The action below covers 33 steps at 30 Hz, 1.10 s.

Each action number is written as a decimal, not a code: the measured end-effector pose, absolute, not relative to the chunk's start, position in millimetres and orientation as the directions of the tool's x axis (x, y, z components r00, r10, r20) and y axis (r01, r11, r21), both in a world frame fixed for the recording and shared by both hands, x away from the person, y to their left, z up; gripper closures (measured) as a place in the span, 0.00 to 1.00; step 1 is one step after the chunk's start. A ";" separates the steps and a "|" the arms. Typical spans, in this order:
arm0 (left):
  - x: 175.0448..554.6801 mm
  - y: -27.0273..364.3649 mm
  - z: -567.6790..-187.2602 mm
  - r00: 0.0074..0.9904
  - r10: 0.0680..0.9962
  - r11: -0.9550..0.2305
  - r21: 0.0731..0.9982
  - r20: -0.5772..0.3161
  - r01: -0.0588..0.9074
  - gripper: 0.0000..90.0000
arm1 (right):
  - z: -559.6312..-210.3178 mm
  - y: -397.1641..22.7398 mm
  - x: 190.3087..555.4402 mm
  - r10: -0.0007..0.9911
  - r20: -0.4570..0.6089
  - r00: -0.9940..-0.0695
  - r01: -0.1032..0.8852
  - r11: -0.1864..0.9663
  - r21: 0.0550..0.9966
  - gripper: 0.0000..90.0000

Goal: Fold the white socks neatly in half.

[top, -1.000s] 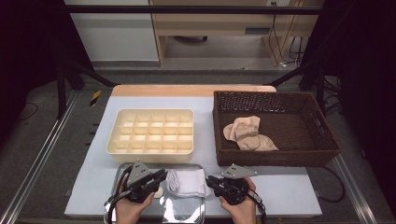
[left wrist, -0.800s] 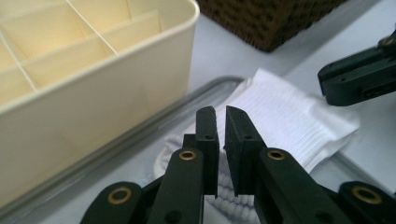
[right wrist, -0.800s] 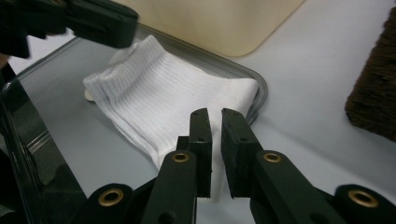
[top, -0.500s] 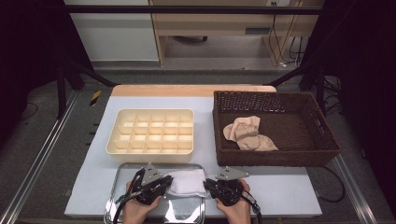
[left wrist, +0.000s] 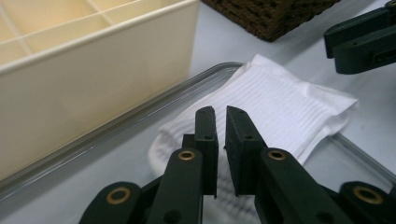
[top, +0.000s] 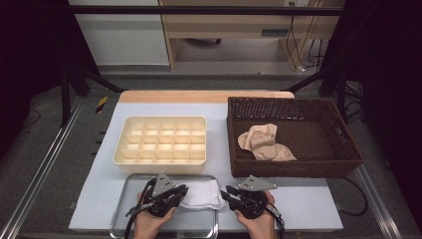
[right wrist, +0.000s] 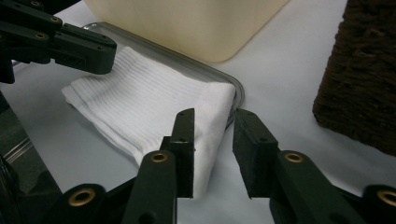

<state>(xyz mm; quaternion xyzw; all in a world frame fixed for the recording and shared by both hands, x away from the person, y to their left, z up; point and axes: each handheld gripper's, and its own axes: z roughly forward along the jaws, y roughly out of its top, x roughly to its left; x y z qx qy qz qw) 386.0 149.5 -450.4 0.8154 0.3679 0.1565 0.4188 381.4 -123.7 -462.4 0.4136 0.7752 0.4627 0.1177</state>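
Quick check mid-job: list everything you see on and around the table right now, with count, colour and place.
white sock: one, white, folded, lying on the metal tray between the two hand-held grippers
metal tray: one, silver, near edge
divided box: one, cream, empty, behind the tray
wicker basket: one, dark brown, right side
beige socks: a small pile, beige, inside the basket
table: one, pale blue-grey top
left hand-held gripper: black, jaws nearly shut over the sock's left end
right hand-held gripper: black, jaws just opening at the sock's right edge
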 end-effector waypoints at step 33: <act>379.6 114.5 -475.3 0.688 0.723 -0.399 0.777 -0.059 0.486 0.96 | -458.3 -113.3 379.1 0.655 0.301 -0.693 0.545 0.202 0.814 0.95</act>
